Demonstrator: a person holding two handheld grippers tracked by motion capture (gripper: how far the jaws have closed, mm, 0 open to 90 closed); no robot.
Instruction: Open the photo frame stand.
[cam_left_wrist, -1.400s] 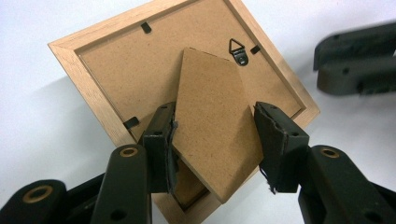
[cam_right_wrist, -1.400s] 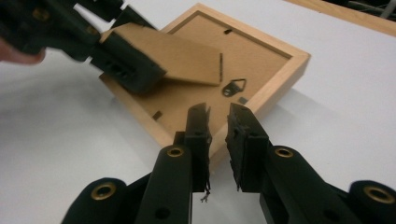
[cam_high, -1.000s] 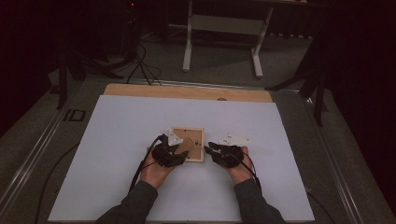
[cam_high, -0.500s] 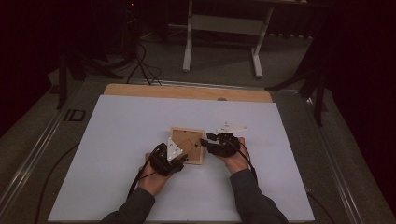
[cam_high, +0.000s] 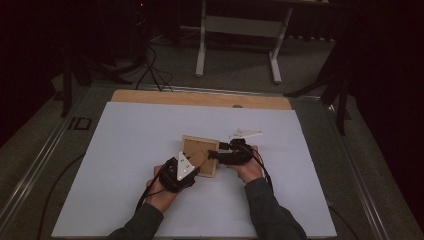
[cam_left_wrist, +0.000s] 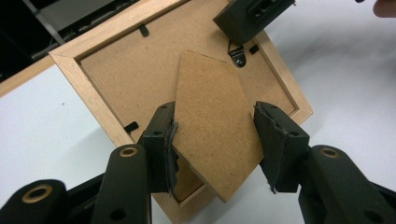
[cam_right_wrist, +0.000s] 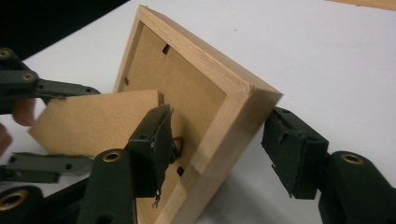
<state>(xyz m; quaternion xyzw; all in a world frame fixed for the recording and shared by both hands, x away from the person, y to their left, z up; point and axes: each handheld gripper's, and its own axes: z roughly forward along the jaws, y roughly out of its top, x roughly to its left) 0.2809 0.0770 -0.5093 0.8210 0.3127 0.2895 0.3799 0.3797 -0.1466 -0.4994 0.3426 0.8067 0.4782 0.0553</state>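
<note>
A wooden picture frame (cam_high: 196, 146) lies face down on the white table cover, its fibreboard back up. My left gripper (cam_high: 197, 163) comes in from the near left, shut across the brown stand flap (cam_left_wrist: 210, 107), with a pad against each side edge (cam_left_wrist: 215, 135). The flap (cam_right_wrist: 93, 121) is lifted off the back, with the left fingers (cam_right_wrist: 56, 87) along it. My right gripper (cam_high: 213, 154) straddles the frame's right rail (cam_right_wrist: 224, 112). Its jaws have just been opening (cam_right_wrist: 219, 144): one pad rests inside by the metal hanger (cam_left_wrist: 238, 53), the other stands off the outer edge.
The white cover (cam_high: 125, 150) spreads over a wooden tabletop whose far strip (cam_high: 200, 98) is bare. Beyond it stand a white desk frame (cam_high: 240, 35) and cables on a dark floor. A person's sleeves and cables trail toward the near edge.
My right gripper has shifted left onto the frame's right edge and its jaws have spread. The left hand has drawn slightly toward the near edge, and the frame has turned a little.
</note>
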